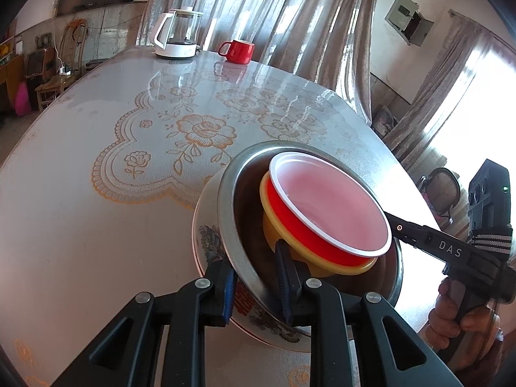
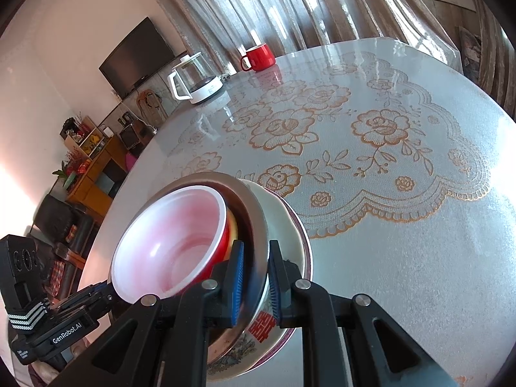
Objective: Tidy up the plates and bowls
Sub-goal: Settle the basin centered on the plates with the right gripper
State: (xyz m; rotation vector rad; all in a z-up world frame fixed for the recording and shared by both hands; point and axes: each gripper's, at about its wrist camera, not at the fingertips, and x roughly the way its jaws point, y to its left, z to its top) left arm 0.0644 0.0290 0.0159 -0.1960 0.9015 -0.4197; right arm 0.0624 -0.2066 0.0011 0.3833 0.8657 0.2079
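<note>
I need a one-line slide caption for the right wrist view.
Right gripper clamps the steel bowl rim, red bowl nested inside, on a patterned plate.

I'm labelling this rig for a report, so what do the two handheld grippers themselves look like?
Both are black plastic with angular linkage arms, silver round pivot pins and ribbed blue pads on the fingers. The right gripper carries white DAS lettering and a black-and-white striped strap; the left gripper reads GenRobot.AI and wears a similar strap. Each has a boxy black camera housing on top.
</note>
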